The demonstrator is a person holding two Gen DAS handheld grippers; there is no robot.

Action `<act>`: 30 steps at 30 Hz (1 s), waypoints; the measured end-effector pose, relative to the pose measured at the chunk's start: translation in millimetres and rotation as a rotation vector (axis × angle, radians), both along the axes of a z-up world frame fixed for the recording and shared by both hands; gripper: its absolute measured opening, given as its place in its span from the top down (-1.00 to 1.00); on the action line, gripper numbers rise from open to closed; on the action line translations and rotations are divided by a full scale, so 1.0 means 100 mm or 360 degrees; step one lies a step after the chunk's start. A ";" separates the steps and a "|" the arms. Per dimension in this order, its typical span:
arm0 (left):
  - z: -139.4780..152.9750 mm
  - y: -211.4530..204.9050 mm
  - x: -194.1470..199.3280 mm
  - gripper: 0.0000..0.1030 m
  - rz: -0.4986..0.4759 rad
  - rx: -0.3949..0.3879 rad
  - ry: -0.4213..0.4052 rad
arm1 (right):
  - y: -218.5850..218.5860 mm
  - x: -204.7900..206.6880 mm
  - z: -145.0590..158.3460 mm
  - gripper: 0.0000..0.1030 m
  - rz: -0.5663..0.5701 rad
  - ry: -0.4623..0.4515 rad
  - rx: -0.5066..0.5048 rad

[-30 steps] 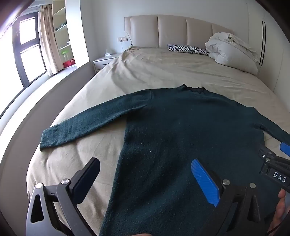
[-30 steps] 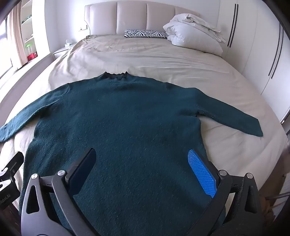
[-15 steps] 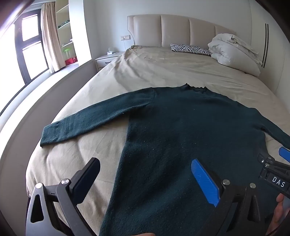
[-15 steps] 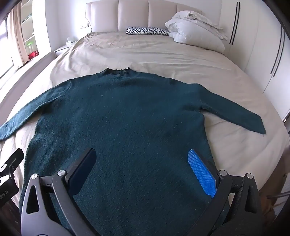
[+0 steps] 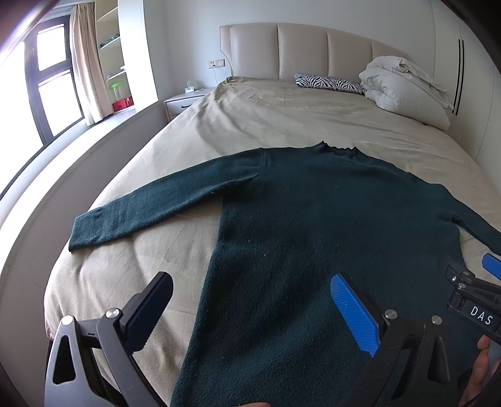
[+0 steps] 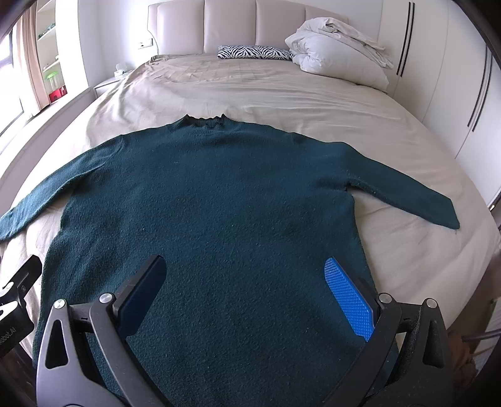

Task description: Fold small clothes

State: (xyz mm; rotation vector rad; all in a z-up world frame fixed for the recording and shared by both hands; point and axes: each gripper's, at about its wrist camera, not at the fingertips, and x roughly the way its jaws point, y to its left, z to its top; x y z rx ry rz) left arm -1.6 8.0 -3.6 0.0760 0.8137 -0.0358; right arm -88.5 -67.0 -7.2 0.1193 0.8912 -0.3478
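A dark green knit sweater [image 6: 219, 200] lies flat on the beige bed, collar toward the headboard and both sleeves spread out sideways. In the left wrist view the same sweater [image 5: 313, 219] fills the right half, its left sleeve [image 5: 162, 203] stretched toward the bed's left edge. My left gripper [image 5: 250, 300] hovers open over the hem's left side, nothing between its fingers. My right gripper [image 6: 244, 281] stands open above the lower body of the sweater, empty. The right sleeve [image 6: 407, 194] reaches toward the bed's right edge.
A crumpled white duvet [image 6: 338, 53] and a zebra-print pillow [image 6: 253, 51] lie by the padded headboard [image 6: 250, 25]. A nightstand [image 5: 184, 103] and window [image 5: 47, 78] are at the left, wardrobe doors [image 6: 469, 94] at the right. Bare sheet [image 6: 266, 90] stretches beyond the collar.
Both grippers have drawn back and risen slightly, so the sweater sits a little farther away in each view. The sweater itself has not moved.
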 end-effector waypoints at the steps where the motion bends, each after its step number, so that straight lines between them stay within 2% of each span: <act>1: 0.00 0.00 0.00 -1.00 0.0001 0.0002 0.0000 | 0.00 0.00 0.00 -1.00 0.0000 -0.0001 -0.0001; 30: 0.00 -0.01 0.01 -1.00 -0.0001 -0.0001 0.0008 | 0.03 -0.01 -0.02 -1.00 -0.0005 0.0001 0.0002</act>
